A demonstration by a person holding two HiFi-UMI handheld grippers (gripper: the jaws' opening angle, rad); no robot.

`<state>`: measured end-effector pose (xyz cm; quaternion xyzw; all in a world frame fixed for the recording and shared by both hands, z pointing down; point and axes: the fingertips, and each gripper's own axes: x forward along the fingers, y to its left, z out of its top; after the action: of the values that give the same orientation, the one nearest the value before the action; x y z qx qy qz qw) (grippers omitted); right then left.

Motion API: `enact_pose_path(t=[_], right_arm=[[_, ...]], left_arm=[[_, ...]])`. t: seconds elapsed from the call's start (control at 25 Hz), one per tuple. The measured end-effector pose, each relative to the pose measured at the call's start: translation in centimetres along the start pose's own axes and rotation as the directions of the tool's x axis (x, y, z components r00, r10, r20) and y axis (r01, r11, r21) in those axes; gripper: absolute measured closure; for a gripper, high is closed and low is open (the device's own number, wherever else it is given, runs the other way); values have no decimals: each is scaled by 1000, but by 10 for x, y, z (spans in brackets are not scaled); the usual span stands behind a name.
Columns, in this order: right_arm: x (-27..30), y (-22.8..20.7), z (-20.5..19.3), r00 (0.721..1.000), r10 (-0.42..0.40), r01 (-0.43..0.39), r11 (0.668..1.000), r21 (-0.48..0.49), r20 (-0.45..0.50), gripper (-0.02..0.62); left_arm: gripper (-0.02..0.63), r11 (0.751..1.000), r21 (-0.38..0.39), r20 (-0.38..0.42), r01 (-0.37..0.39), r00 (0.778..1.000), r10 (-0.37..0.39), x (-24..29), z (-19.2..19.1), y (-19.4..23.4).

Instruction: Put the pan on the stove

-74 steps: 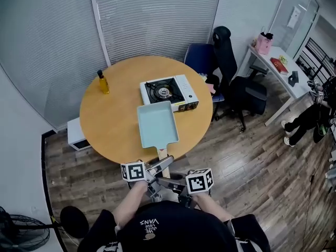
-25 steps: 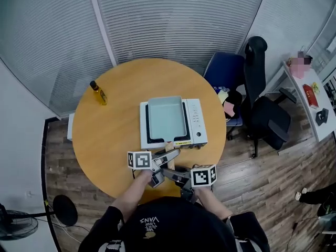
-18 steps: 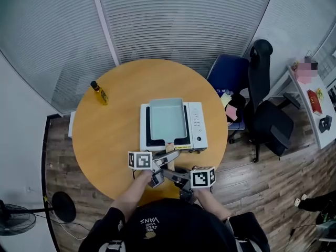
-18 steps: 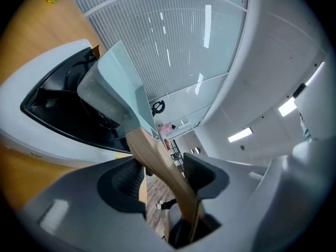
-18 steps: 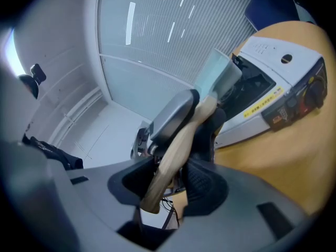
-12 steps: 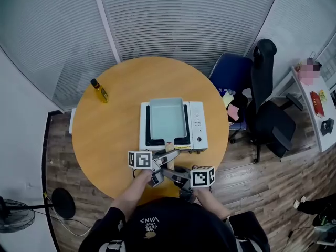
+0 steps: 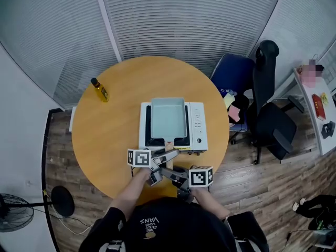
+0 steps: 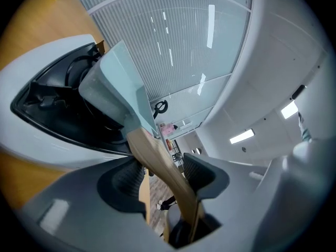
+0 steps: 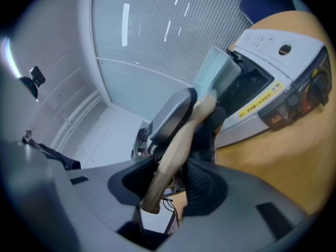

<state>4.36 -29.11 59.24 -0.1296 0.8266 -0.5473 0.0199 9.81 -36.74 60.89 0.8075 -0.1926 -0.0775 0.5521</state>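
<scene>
Change: pan point(image 7: 168, 117), a few seconds back on the tabletop point(image 7: 110, 135) beside the stove point(image 7: 197, 126), now over the burner.
Meaning: placement apparently done; only letting go left.
Left hand-held gripper point(image 8: 164, 172): clamped on the wooden handle point(image 8: 157, 159), nearer the pan.
Right hand-held gripper point(image 9: 166, 182): clamped on the handle's end.
Look: rectangular, shallow, pale mint, empty; handle jutting past the stove's front edge.

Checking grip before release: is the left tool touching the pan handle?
Touching: left gripper view shows the left tool clamping the pan handle between its pads.
</scene>
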Motion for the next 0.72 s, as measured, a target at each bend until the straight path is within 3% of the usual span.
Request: enact_pose_path(t=[0.28, 0.72], right_arm=[[2, 2, 4, 1000, -26, 27, 999, -40, 5, 431], [-4, 0, -9, 993, -117, 118, 992, -48, 13, 337]], left_arm=[[370, 1000, -11, -19, 10, 1000, -10, 0, 2, 0], [290, 999, 26, -2, -46, 999, 46, -19, -4, 0]])
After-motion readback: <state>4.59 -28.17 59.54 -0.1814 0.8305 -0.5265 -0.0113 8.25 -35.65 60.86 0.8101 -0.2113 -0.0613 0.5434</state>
